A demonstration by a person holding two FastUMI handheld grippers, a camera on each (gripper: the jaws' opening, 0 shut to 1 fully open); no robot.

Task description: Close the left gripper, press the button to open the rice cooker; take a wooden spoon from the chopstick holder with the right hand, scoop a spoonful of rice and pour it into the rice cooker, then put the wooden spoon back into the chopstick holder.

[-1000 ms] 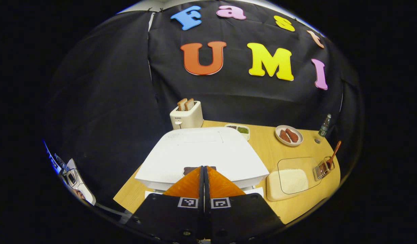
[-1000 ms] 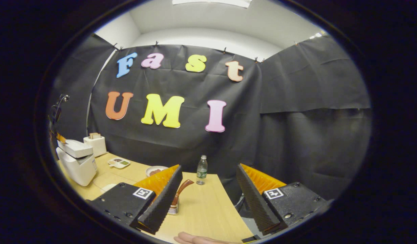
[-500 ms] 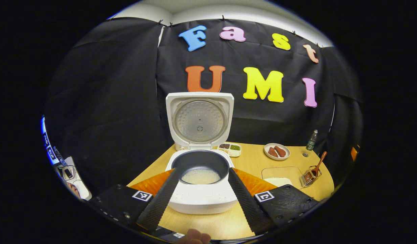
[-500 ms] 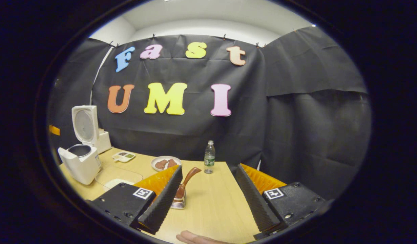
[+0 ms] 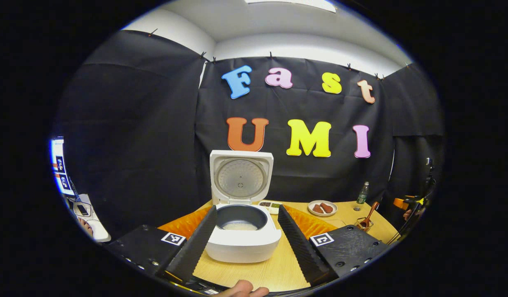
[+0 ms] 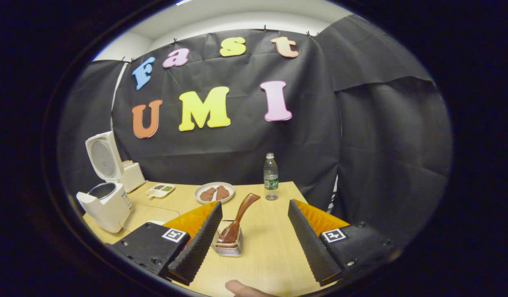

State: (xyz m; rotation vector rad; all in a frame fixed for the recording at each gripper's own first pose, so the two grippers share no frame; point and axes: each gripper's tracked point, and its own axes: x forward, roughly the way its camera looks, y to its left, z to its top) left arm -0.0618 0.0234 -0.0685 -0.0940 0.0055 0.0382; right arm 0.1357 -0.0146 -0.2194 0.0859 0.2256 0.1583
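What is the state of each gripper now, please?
Left gripper: open, holding nothing, back from the open rice cooker.
Right gripper: open, holding nothing; the spoon stands in its holder.

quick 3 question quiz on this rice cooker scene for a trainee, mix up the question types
1. True or false: the rice cooker has its lid shut.
2. Multiple choice: the wooden spoon is (A) in the chopstick holder, (B) lying on the table, (C) held by the right hand-held gripper.
3. Fill in: on the table behind the chopstick holder in the right gripper view stands a clear plastic ____.

Key: 1 false, the lid stands up. 2 A, and the gripper is open, short of the spoon. 3 bottle.
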